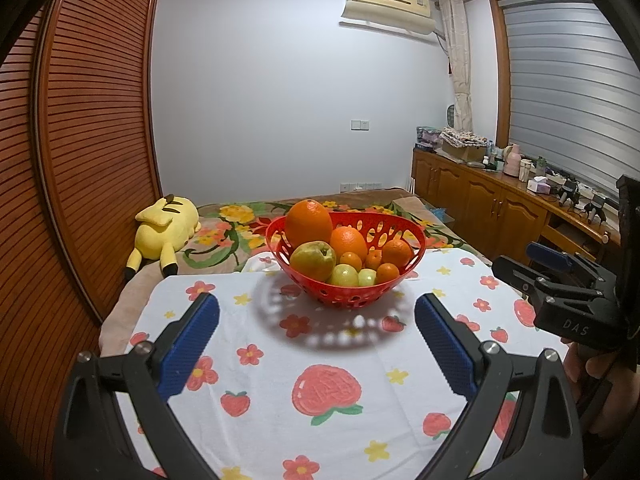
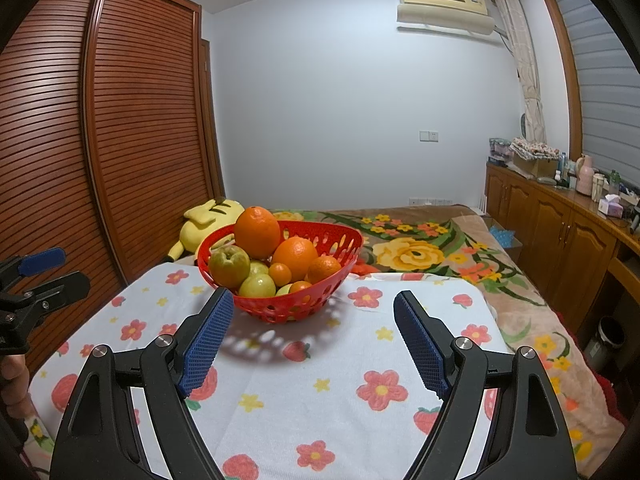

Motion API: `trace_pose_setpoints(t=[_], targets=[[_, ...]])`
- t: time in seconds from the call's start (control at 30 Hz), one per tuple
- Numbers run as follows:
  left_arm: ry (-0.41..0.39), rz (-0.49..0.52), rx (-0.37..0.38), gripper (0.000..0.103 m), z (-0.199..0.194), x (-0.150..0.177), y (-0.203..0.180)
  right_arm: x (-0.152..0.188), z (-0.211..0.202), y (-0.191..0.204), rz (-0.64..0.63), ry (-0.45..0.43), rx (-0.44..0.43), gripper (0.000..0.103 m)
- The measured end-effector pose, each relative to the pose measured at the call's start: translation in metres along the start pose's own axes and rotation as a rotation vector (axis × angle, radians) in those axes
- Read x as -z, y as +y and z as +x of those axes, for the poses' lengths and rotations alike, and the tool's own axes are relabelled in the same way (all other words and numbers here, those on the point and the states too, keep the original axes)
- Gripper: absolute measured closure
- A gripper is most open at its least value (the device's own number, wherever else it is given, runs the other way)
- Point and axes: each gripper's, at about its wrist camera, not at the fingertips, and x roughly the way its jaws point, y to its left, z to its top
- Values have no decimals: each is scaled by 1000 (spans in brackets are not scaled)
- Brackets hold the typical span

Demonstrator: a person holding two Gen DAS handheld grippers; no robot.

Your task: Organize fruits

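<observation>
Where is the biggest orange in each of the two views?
Left wrist view: the biggest orange stands at the back left of the red basket, just above picture centre.
Right wrist view: it is left of centre, again at the basket's back left.
Shared landmark: the yellow plush toy.

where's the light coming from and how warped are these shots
Left wrist view: the basket casts a dotted shadow toward the camera, so light comes from behind it; wardrobe bows. Right wrist view: same shadow, dark corners.
</observation>
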Motion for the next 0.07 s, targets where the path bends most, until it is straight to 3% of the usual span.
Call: trace_pose_setpoints(t=[0.07], targets=[[1,0,0,4,0,0,-1,0,0,0,0,0,0,19]])
